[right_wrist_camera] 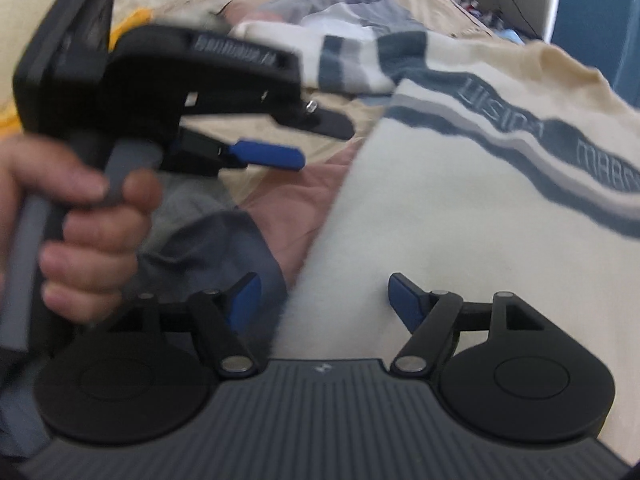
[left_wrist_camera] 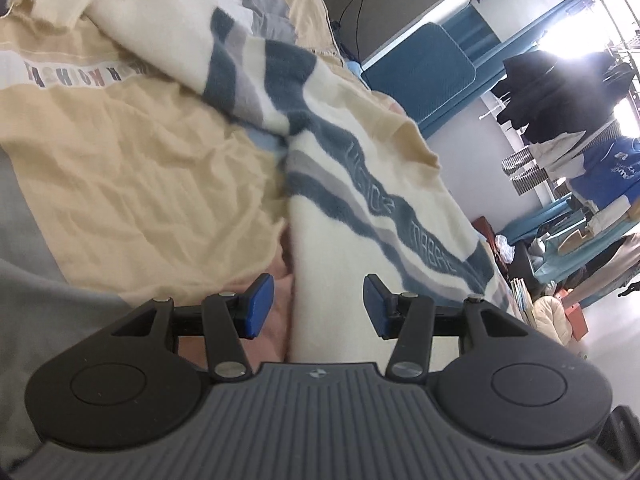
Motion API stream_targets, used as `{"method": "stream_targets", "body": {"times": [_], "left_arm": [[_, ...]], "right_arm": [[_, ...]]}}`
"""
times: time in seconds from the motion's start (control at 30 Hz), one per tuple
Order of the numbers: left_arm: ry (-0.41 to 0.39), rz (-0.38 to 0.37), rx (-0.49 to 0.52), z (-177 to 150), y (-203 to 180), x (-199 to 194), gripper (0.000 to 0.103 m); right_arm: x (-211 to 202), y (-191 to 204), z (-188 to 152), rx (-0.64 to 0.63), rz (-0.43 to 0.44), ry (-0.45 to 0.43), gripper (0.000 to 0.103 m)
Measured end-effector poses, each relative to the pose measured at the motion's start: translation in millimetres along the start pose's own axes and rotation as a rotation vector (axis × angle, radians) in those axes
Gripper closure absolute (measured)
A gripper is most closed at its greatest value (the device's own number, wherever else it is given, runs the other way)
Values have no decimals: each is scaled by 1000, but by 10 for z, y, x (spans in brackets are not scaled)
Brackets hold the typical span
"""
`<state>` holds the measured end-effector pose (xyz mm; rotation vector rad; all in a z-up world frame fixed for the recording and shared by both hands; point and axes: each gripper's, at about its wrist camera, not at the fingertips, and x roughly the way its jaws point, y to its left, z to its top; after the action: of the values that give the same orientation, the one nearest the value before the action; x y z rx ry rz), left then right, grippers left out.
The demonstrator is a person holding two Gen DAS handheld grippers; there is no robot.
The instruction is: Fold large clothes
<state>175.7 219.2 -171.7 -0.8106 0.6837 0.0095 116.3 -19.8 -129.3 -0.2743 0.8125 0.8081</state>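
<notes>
A large cream sweater [left_wrist_camera: 340, 216] with blue and grey wavy stripes lies on the bed, one sleeve [left_wrist_camera: 224, 64] stretched toward the top left. It also fills the right of the right wrist view [right_wrist_camera: 460, 216]. My left gripper [left_wrist_camera: 319, 305] is open and empty just above the sweater's lower edge. My right gripper [right_wrist_camera: 324, 300] is open and empty over the same edge. The left gripper also shows in the right wrist view [right_wrist_camera: 268, 154], held by a hand [right_wrist_camera: 88, 232], to the left of the sweater.
A beige garment [left_wrist_camera: 132, 168] with a lettered band lies under the sweater on the patchwork bedding [right_wrist_camera: 280, 200]. Beyond the bed's right edge are a blue chair [left_wrist_camera: 424, 68], hanging clothes [left_wrist_camera: 560, 92] and clutter [left_wrist_camera: 560, 312] on the floor.
</notes>
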Motion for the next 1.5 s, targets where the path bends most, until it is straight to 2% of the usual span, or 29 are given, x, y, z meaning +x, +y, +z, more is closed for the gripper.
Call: {"method": "stream_targets", "body": {"times": [0.07,0.13,0.17,0.2,0.23,0.33,0.47,0.57,0.63,0.7,0.83,1.0,1.07,1.13,1.2,1.3,1.4,1.5], "left_arm": [[-9,-4,2,9,6,-2,48],[-15,-11,-4,12,14,-5,48],[-19,-19,-10,11,25,-13,48],[-22,-28,-16,14,32,-17,48],[-26,-36,-20,19,37,-22,48],[-10,-83,-20,8,32,-9,48],[132,-249,-54,-83,-3,162,48],[220,-316,-41,-215,-91,304,48],[280,-335,-45,-309,-130,426,48],[350,-325,-45,-447,-168,569,48],[404,-292,-52,-606,-187,699,48],[433,-306,-213,-682,-43,843,47],[422,-313,-256,-704,-33,871,48],[412,-308,-232,-725,-74,849,58],[388,-282,-179,-714,-131,769,86],[347,-247,-142,-691,-188,577,90],[258,-185,-42,-591,-352,202,91],[202,-160,-12,-475,-442,-166,92]], "right_arm": [[68,19,-44,-36,-41,18,42],[81,-32,-74,-21,-76,24,67],[61,-67,-63,-9,-73,24,72],[32,-149,-34,27,-58,19,84],[0,-287,-1,122,-24,10,86],[-152,-801,-5,444,77,-44,88],[-350,-1233,-142,674,87,-108,88],[-371,-1455,-280,829,85,-117,88],[-353,-1551,-368,908,82,-108,88],[-342,-1563,-409,936,77,-107,88],[-354,-1577,-468,982,87,-111,88],[-349,-1627,-492,1020,110,-115,85],[-359,-1639,-492,1035,117,-120,85],[-358,-1641,-477,1033,125,-121,84],[-384,-1623,-466,1016,128,-123,81],[-413,-1550,-414,972,160,-123,79],[-447,-1427,-343,899,182,-127,71],[-473,-1305,-295,848,228,-135,66]]}}
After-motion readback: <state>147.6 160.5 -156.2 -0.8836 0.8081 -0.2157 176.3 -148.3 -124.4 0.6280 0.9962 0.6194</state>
